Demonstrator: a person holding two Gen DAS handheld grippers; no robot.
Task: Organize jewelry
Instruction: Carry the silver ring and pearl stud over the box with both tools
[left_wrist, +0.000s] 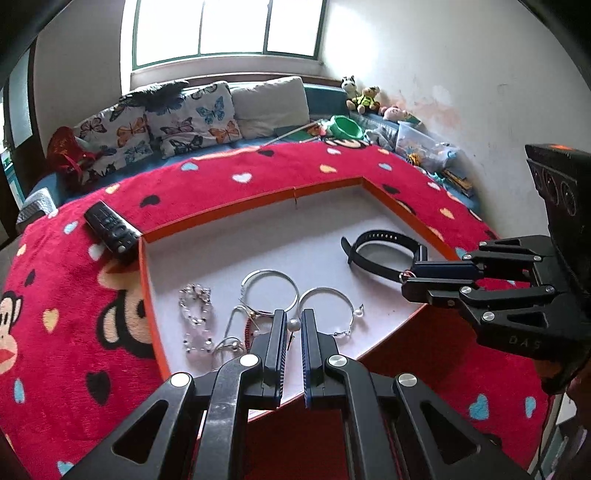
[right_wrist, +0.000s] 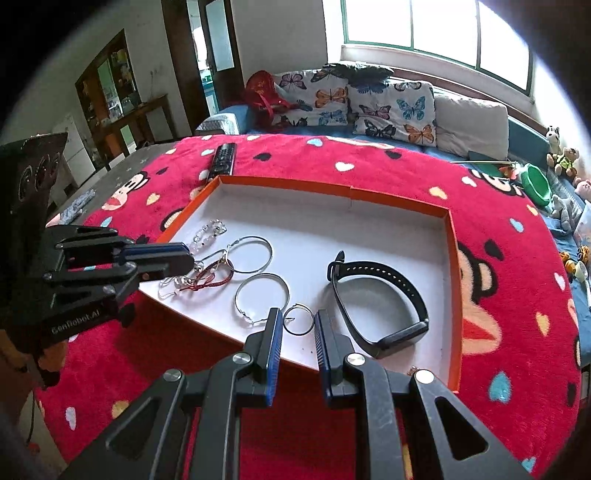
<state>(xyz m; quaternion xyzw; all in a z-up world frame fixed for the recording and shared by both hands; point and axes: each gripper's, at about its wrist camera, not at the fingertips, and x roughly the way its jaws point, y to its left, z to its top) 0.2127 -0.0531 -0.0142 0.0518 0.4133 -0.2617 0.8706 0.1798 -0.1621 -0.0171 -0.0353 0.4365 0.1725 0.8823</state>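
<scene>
While both grippers hang over the orange tray (right_wrist: 454, 258), the left gripper (left_wrist: 293, 332) is nearly closed with a pearl earring (left_wrist: 294, 325) between its tips, though a real pinch is hard to confirm. The right gripper (right_wrist: 298, 325), a narrow gap, frames a small ring (right_wrist: 298, 320) by the black band (right_wrist: 380, 299), apparently gripping nothing. Looks like the sorting step, and next each piece needs a gentle placement apart from the tangle (right_wrist: 207, 273).

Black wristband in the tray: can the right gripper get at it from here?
Probably yes: the black wristband lies alone just right of the right gripper, nothing over it, though the nearly shut jaws must open first.
</scene>
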